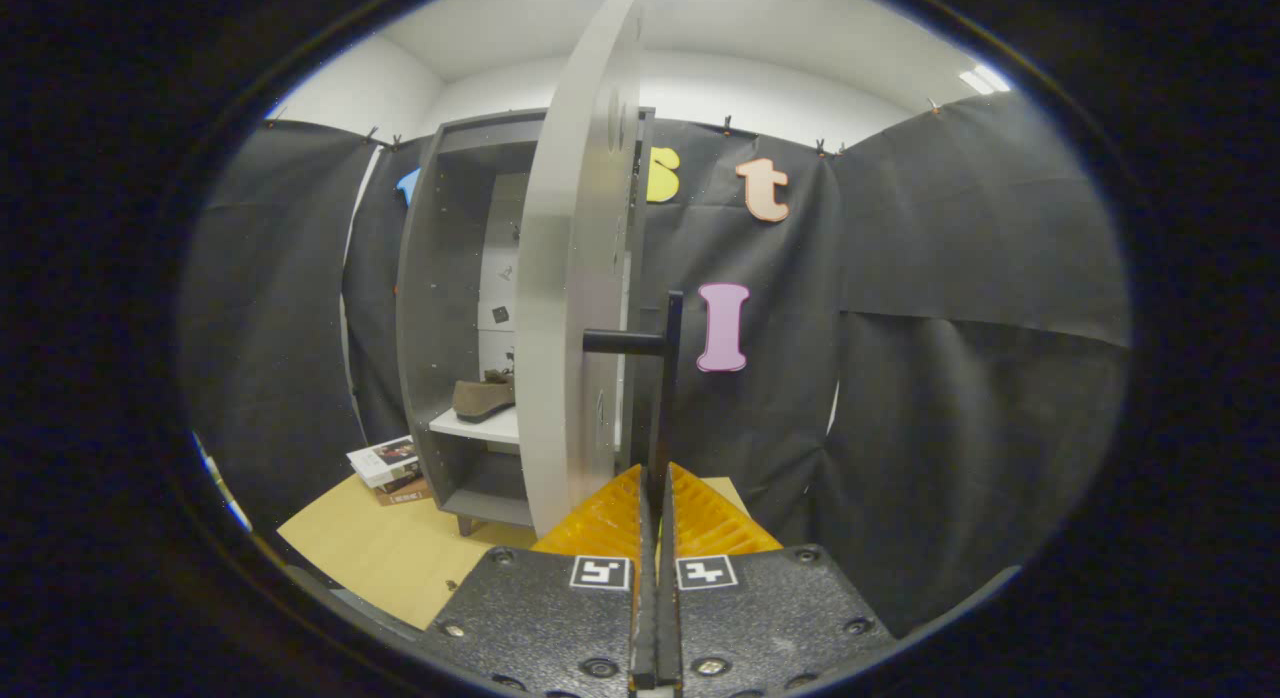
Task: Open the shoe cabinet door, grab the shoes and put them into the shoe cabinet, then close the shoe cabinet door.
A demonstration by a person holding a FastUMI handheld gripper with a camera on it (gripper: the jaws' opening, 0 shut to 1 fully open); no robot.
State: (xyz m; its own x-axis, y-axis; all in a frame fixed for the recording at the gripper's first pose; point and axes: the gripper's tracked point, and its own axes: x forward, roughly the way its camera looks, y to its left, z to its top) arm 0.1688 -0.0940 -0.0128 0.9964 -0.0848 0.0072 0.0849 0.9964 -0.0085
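The grey shoe cabinet (437,278) stands against the black cloth wall with its door (578,278) swung partly open, seen nearly edge-on just ahead of me. A black bar handle (666,368) sticks out of the door's face. My gripper (657,481) is shut on the lower end of that handle's upright bar, which runs down between the fingers. Inside the cabinet a brown shoe (483,397) rests on a white shelf (487,426), beyond the door and to its left.
A small stack of books (390,468) lies on the tan floor board (380,548) beside the cabinet's left foot. Black cloth walls close in on the left and right. The cabinet's lower compartment (490,478) is open to view.
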